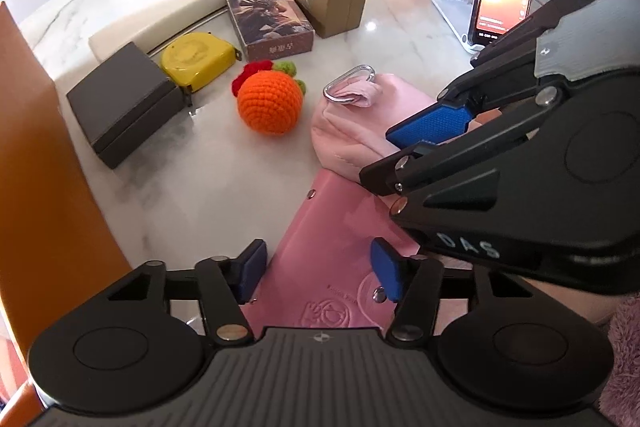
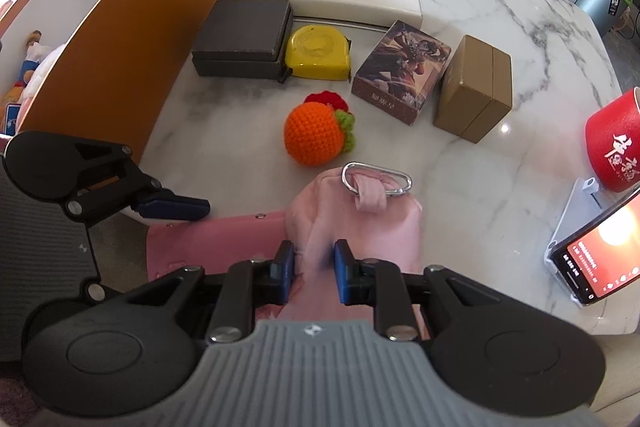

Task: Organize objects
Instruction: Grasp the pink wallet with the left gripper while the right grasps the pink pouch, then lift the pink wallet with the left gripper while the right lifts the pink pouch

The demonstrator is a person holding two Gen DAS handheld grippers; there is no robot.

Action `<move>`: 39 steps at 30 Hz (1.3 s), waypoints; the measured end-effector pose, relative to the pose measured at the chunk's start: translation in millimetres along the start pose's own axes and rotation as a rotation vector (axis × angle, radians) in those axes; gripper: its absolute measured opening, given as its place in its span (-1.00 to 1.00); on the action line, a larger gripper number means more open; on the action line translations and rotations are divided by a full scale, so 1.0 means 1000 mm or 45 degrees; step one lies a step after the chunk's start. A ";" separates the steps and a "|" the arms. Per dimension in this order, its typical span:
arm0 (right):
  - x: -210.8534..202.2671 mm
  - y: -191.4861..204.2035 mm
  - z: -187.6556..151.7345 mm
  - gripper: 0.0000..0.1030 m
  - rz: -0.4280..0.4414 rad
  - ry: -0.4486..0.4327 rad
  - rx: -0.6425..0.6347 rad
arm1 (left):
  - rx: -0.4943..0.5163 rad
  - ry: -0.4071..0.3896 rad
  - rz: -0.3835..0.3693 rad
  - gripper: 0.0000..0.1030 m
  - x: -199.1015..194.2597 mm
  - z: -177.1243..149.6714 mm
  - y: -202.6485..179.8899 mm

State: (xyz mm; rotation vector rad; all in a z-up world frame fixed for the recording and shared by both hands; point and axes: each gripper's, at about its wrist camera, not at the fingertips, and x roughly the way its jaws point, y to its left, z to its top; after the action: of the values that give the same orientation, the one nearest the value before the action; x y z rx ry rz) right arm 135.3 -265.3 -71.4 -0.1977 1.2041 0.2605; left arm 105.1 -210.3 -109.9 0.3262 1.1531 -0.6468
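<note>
Table: white marble tabletop with grey veins (image 2: 500, 39), filling both views.
Container: tall orange-walled cardboard box (image 2: 132, 39), upper left of the right wrist view; judged the likely place for the items.
Pouch: soft pink fabric pouch with a silver carabiner clip (image 2: 352, 223), lower centre of that view, lying partly over a flat pink snap-button wallet (image 1: 320, 259).
Right gripper: right gripper (image 2: 315, 275), jaws nearly together and pinching a fold of the pouch.
Left gripper: left gripper (image 1: 318, 277), jaws spread partway, straddling the wallet; the pads look clear of it.
Other items: dark grey box (image 2: 244, 39), picture-printed card box (image 2: 400, 71), tan cardboard box (image 2: 474, 91), yellow tape measure (image 2: 318, 53), orange crocheted ball (image 2: 314, 135), in a loose row across the upper middle.
Doing it well: lift the pouch straight up so it clears the wallet without dragging; watch that the dangling carabiner does not catch the ball.
</note>
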 end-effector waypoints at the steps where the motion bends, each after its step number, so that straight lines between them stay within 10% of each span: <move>1: -0.001 0.000 0.000 -0.56 0.000 -0.002 0.005 | -0.008 0.003 -0.002 0.11 -0.001 -0.001 0.001; 7: -0.011 0.002 -0.003 -0.66 -0.011 -0.017 0.024 | -0.048 -0.022 -0.018 -0.49 -0.017 -0.010 0.001; 8: -0.013 0.002 -0.004 -0.69 -0.010 -0.020 0.032 | -0.048 -0.034 -0.014 -0.95 -0.021 -0.012 0.001; 14: -0.030 -0.002 -0.017 -0.78 0.126 -0.012 0.174 | -0.071 -0.021 -0.074 -0.99 -0.030 -0.025 -0.004; 26: -0.027 0.009 -0.050 -0.63 0.176 0.011 0.254 | 0.178 -0.060 -0.019 0.40 -0.032 -0.058 -0.019; 39: -0.016 -0.029 -0.048 -0.11 0.094 0.015 0.366 | 0.342 -0.025 0.107 0.43 0.005 -0.071 -0.042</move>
State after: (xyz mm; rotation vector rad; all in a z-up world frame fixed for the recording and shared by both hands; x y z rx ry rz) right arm 95.9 -308.2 -72.4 0.0952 1.2468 0.1480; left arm 27.4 -205.1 -138.0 0.5922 1.0291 -0.7300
